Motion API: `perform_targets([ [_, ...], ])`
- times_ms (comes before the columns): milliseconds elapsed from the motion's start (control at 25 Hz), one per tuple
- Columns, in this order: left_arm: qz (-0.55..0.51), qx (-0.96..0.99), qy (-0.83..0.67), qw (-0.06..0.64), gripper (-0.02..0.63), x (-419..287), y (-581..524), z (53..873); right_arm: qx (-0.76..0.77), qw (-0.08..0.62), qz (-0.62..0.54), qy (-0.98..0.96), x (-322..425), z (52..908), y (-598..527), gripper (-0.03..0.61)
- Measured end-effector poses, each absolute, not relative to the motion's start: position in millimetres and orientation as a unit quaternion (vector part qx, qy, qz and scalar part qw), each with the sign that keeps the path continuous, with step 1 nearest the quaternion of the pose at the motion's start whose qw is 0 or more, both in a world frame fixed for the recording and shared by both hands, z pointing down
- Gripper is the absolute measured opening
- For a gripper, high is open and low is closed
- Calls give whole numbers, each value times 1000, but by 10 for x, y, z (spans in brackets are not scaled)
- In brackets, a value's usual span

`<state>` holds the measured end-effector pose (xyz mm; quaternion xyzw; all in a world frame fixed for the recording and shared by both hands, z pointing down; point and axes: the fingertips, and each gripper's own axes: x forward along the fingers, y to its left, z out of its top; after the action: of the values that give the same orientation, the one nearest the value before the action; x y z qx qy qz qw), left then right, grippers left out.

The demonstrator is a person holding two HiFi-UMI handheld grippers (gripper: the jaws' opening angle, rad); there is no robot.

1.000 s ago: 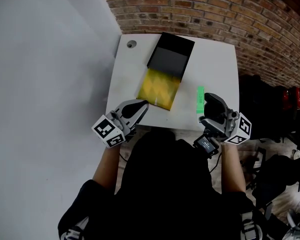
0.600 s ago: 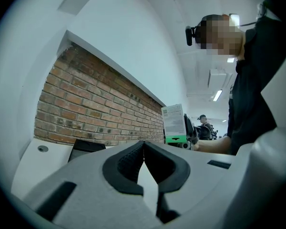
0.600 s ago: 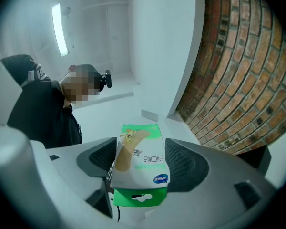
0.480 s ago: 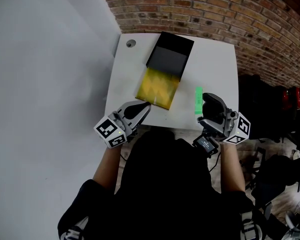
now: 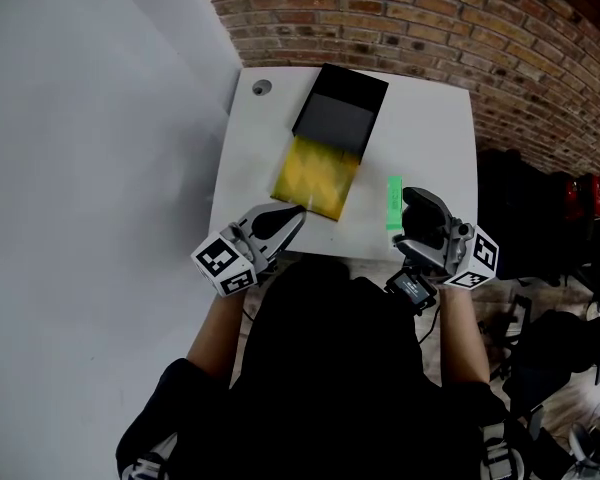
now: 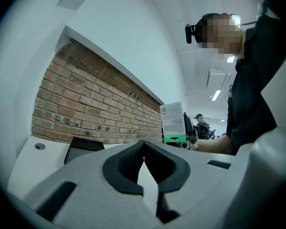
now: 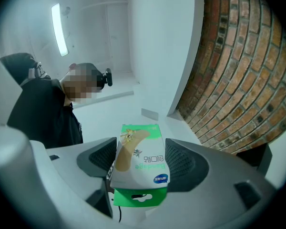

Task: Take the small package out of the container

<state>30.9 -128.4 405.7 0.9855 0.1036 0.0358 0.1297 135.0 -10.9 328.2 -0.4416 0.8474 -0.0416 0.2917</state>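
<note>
The small package [image 5: 394, 200], a green and white plaster box, is off the table between the jaws of my right gripper [image 5: 408, 208], which is shut on its sides. It fills the right gripper view, where the box [image 7: 138, 147] sits between both pads of that gripper [image 7: 140, 162]. The black container [image 5: 340, 108] lies at the table's far middle, with a yellow crinkled bag [image 5: 318, 173] reaching out of its near end. My left gripper [image 5: 298, 211] is shut and empty, its tips just short of the bag's near corner. The left gripper view shows the jaws of that gripper [image 6: 143, 144] closed and the package [image 6: 173, 122] upright beyond them.
The white table [image 5: 435, 118] has a round cable hole [image 5: 263, 87] in its far left corner. A brick wall [image 5: 460, 18] runs behind it and a grey wall stands to the left. Dark chairs and bags [image 5: 550, 218] crowd the floor at right.
My left gripper has edged slightly right, toward the yellow bag's near corner. The right gripper and the package have stayed where they were.
</note>
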Motion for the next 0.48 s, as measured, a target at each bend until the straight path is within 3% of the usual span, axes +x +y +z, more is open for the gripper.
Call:
perform_targets([
  [480,35,985,108,127,15,250,-1327,4162,-445,291,-51,845,1308,3367,-180,324],
])
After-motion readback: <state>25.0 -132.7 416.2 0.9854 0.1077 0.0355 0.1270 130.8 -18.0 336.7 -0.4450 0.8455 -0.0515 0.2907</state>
